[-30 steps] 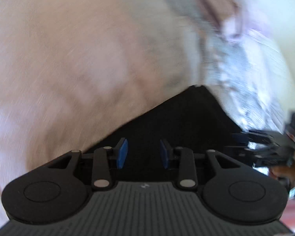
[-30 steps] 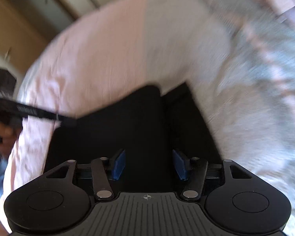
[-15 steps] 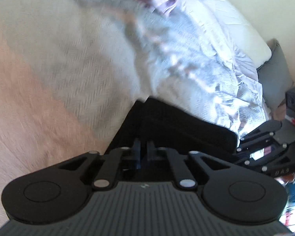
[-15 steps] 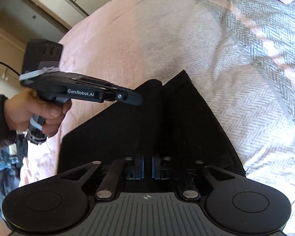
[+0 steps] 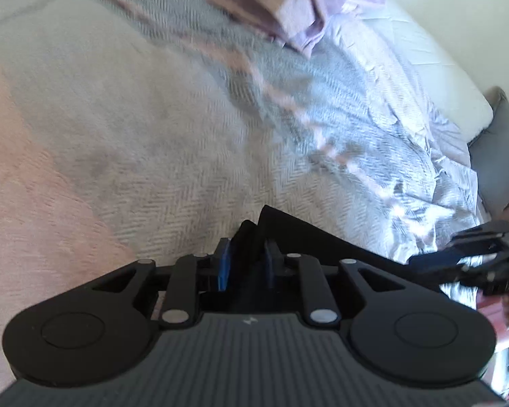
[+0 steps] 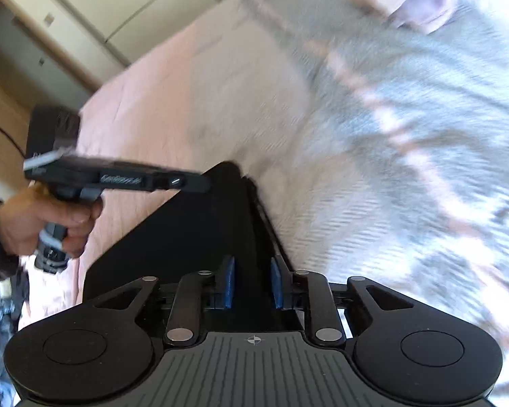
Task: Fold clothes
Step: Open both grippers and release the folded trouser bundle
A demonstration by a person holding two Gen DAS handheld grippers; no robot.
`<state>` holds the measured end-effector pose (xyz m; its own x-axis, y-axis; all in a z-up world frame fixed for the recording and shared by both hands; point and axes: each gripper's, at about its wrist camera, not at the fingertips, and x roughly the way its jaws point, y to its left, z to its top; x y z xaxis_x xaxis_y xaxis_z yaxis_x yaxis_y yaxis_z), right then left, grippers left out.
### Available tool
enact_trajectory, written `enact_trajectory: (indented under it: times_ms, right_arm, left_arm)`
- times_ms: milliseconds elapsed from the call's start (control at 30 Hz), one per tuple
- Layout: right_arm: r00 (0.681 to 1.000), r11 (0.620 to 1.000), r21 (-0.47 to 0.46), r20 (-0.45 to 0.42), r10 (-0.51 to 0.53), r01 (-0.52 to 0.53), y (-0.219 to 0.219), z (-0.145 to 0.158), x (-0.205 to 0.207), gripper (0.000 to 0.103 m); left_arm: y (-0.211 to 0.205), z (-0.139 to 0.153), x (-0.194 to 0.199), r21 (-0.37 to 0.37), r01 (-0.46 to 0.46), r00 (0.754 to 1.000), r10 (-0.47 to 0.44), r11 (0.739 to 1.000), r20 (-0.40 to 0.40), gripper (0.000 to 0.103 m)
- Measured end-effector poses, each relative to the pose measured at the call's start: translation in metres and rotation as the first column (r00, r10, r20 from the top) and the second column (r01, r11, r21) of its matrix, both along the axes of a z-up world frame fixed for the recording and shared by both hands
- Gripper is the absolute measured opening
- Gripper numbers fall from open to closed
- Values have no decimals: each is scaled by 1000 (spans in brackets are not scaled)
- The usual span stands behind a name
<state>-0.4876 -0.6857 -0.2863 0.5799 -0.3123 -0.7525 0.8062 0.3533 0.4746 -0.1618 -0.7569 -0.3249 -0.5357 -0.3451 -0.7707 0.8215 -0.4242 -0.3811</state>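
While garment (image 6: 193,237) hangs, blanket (image 6: 373,169) beyond lies bare.

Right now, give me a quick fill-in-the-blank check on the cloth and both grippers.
1. The folded fabric garment lying on the pink and grey herringbone blanket is ___ in colour.
2. The pads of the left gripper and the right gripper are ___ in colour.
3. In the right wrist view, a person's bare ___ holds the left gripper's handle.
Missing words: black; blue; hand.
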Motion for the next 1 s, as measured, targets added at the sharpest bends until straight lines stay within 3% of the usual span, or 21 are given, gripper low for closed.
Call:
enact_trajectory:
  times_ms: [133, 233, 367, 433, 500, 567, 667, 700, 767, 800, 1000]
  right_arm:
    - [992, 990, -62, 10, -128, 129, 36, 12, -19, 22]
    - [977, 969, -122, 58, -208, 213, 61, 17, -21, 22]
    - [986, 981, -100, 37, -165, 168, 61, -3, -6, 22]
    - [984, 980, -90, 9, -179, 179, 53, -18, -5, 22]
    - [979, 975, -94, -11, -205, 203, 50, -15, -10, 22]
    - [970, 966, -117, -57, -236, 229, 52, -5, -16, 22]
    - [963, 960, -82, -5, -271, 269, 65, 11, -25, 23]
    - [960, 957, -70, 15, -280, 280, 71, 17, -27, 28]
    - [963, 963, -33, 44, -266, 267, 91, 23, -18, 55]
    - [965, 966, -13, 57, -257, 258, 101, 25, -12, 74]
    - [967, 964, 173, 118, -224, 202, 164, -11, 47, 75]
  left_arm:
    - [35, 23, 20, -12, 18, 999, -18, 1000, -35, 16]
    - [52, 8, 16, 36, 35, 999, -34, 999, -36, 16]
    - [51, -41, 0, 94, 56, 998, -58, 994, 18, 13]
    - [45, -47, 2, 101, 35, 999, -36, 994, 8, 11]
    - [50, -35, 15, 86, 4, 1000, -5, 996, 14, 11]
    - [58, -18, 32, 65, -28, 999, 27, 997, 23, 18]
    - [80, 7, 65, 49, -100, 994, 98, 994, 47, 30]
    - [91, 13, 79, 50, -129, 990, 126, 990, 58, 32]
    - [117, 19, 109, 70, -192, 979, 185, 979, 88, 39]
    - [130, 19, 123, 85, -222, 972, 213, 971, 103, 41]
    - [177, -24, 171, 223, -340, 940, 340, 914, 37, 45]
